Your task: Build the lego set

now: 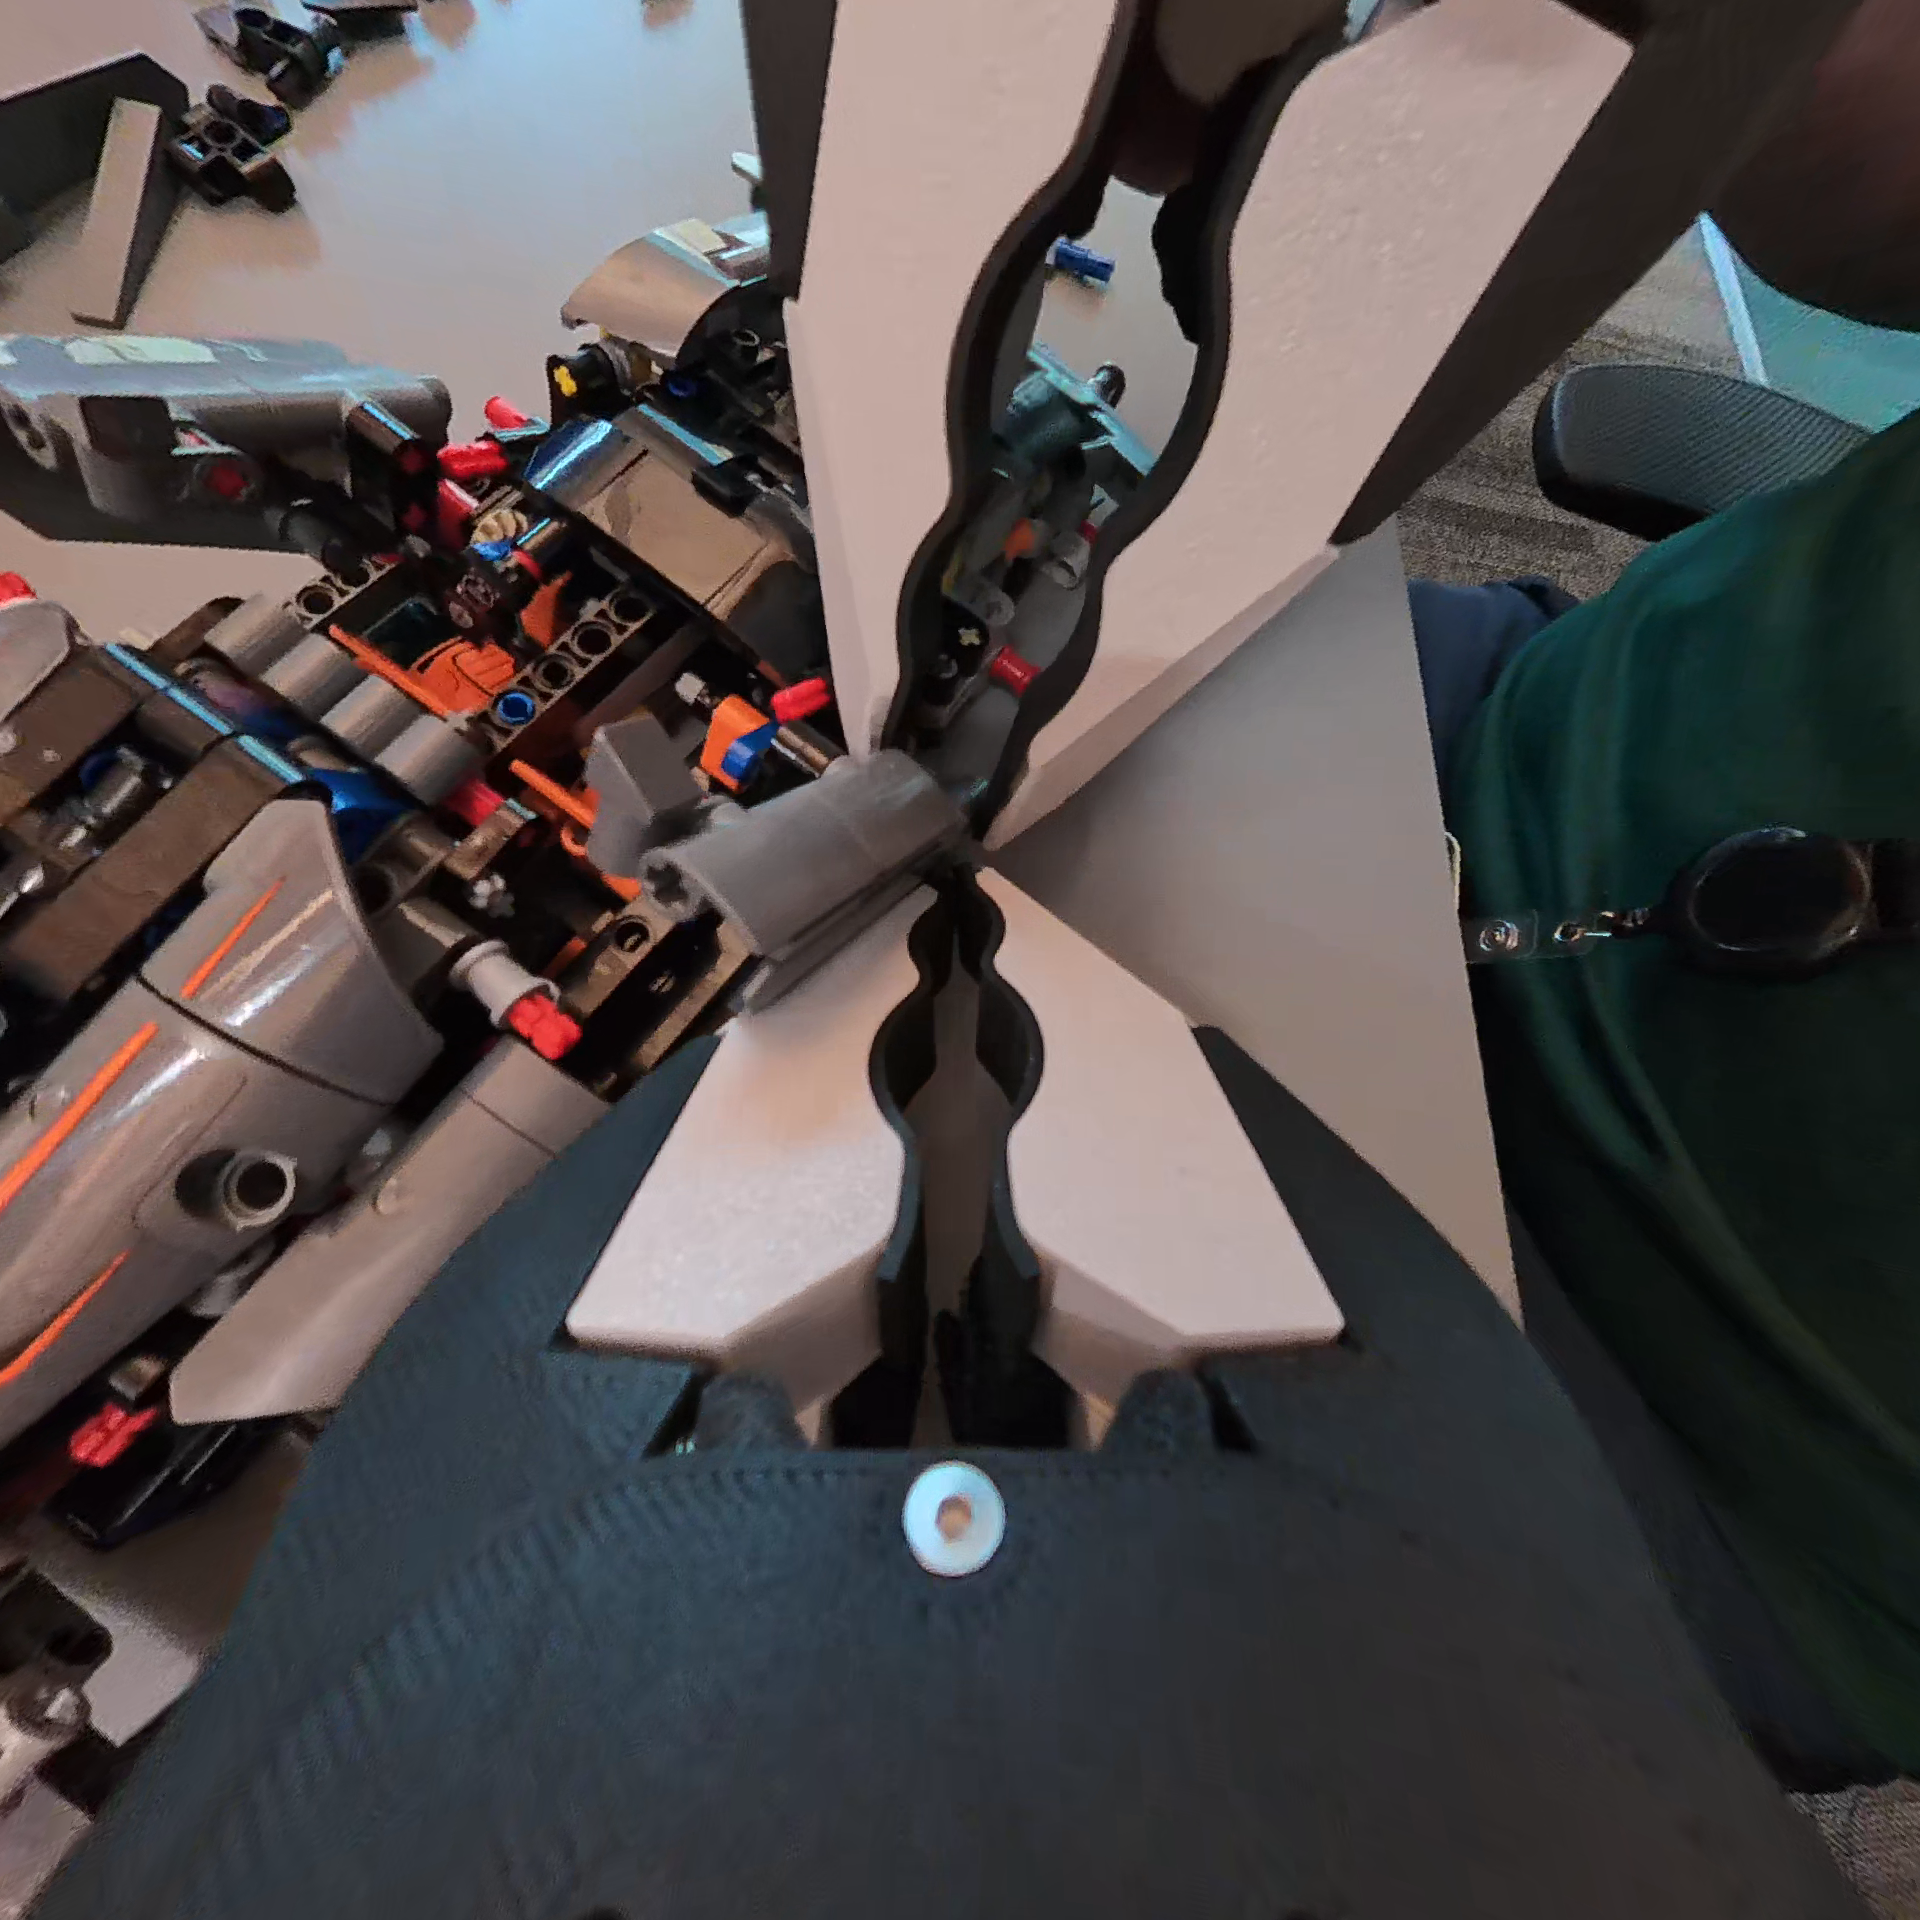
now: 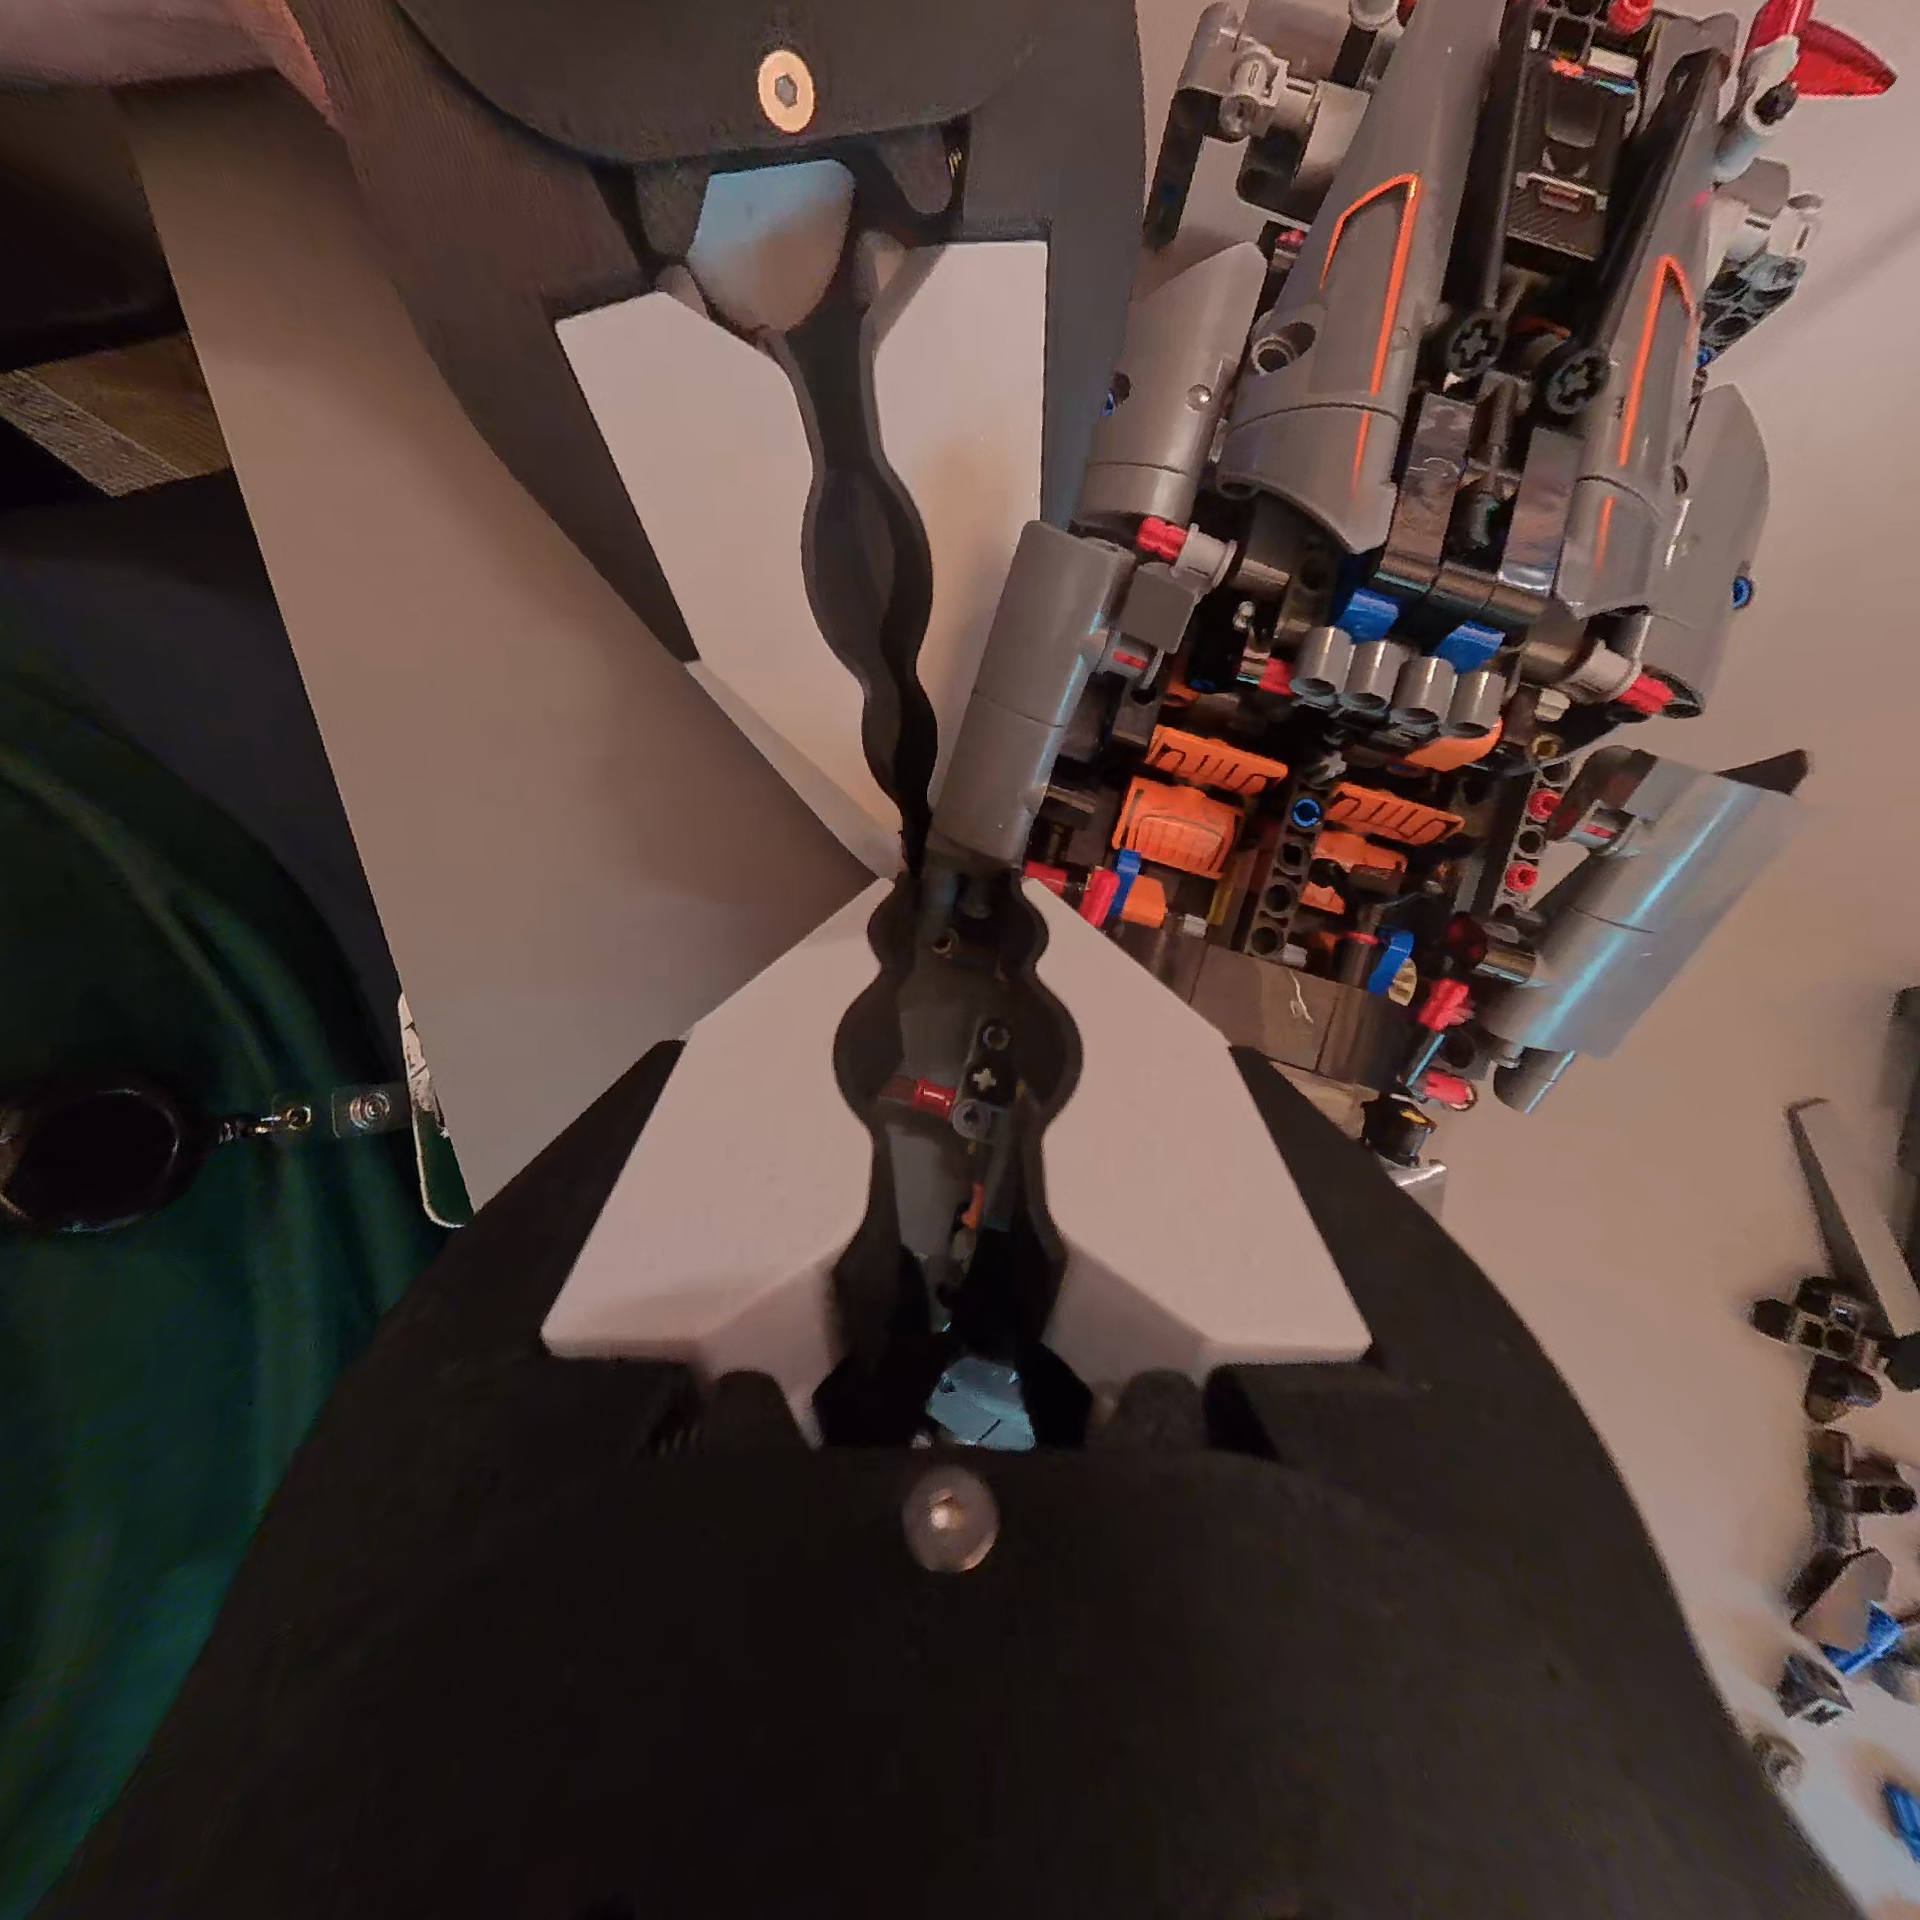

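L gripper pinches grey panel, R gripper adjacent

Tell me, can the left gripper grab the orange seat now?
Probably not yet. The left gripper is already shut on a grey piece, so its fingers are full, though the orange seat lies close ahead.
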`<action>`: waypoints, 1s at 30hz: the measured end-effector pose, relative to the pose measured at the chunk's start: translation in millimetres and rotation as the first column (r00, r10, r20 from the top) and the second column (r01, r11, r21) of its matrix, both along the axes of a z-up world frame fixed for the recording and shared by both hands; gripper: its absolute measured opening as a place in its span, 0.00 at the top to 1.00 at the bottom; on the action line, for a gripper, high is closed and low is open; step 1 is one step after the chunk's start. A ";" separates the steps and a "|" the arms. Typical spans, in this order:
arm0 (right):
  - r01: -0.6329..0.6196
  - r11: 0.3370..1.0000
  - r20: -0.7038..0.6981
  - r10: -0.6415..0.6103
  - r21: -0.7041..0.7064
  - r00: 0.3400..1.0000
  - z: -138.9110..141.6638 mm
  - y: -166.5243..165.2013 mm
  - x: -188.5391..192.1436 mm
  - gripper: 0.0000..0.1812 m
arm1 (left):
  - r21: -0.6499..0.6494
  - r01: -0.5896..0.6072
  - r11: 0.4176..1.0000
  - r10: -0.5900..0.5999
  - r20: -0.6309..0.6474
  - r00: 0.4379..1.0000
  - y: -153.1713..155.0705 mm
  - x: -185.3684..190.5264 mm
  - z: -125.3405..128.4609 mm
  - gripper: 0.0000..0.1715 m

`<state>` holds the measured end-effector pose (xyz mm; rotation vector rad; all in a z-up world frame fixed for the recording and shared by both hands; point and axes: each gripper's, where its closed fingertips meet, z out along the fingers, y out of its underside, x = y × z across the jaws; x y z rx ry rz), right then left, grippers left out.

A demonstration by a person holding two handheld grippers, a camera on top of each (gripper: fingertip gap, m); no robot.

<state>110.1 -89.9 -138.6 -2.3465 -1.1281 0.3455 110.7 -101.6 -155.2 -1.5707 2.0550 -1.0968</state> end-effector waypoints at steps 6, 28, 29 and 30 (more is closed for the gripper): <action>-0.026 0.999 -0.016 0.025 -0.019 1.000 0.1 -0.9 -0.2 0.93 | 0.010 0.021 1.000 -0.021 0.005 1.000 -0.9 -0.3 -0.1 1.00; -0.124 0.991 -0.024 0.123 -0.042 0.992 -0.7 -1.3 -0.8 0.93 | 0.093 0.074 0.993 -0.075 0.002 0.997 -0.2 -3.9 -5.7 1.00; -0.131 0.990 -0.034 0.129 -0.046 0.991 -0.5 -1.6 -0.7 0.93 | 0.099 0.080 0.992 -0.081 0.004 0.997 -0.2 -3.9 -5.7 1.00; -0.135 0.990 -0.030 0.134 -0.047 0.991 -0.6 -1.6 -0.8 0.93 | 0.099 0.084 0.992 -0.085 0.004 0.996 -0.3 -4.0 -5.7 1.00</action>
